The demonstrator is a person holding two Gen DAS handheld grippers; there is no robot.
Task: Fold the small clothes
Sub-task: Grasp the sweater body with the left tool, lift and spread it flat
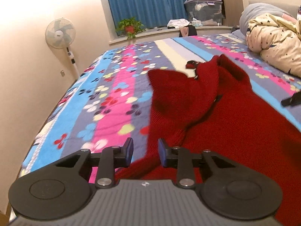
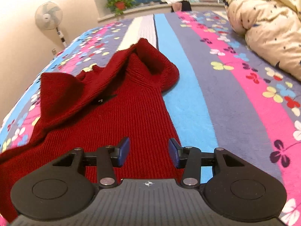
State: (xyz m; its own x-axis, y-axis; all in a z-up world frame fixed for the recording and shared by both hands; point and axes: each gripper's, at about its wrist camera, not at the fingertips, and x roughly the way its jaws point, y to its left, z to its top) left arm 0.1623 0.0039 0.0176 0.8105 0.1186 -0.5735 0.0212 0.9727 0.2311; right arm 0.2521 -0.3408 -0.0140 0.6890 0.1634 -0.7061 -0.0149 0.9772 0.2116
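A dark red knitted sweater (image 1: 225, 122) lies spread on the flowered, striped bedspread (image 1: 112, 94), its sleeves and collar folded in and rumpled at the far end. My left gripper (image 1: 145, 143) hovers over the sweater's near left edge, jaws apart, nothing pinched between the blue pads. In the right wrist view the sweater (image 2: 122, 103) runs away from me, its right edge along a blue stripe of the bedspread (image 2: 225, 94). My right gripper (image 2: 149, 141) stands open above the near right part of the knit, holding nothing.
A cream quilt with small stars (image 1: 272, 43) is heaped at the bed's far right. The bed's left edge drops off beside a wall. A standing fan (image 1: 60, 33), a potted plant (image 1: 129, 26) and a plastic storage box (image 1: 205, 9) stand beyond the bed.
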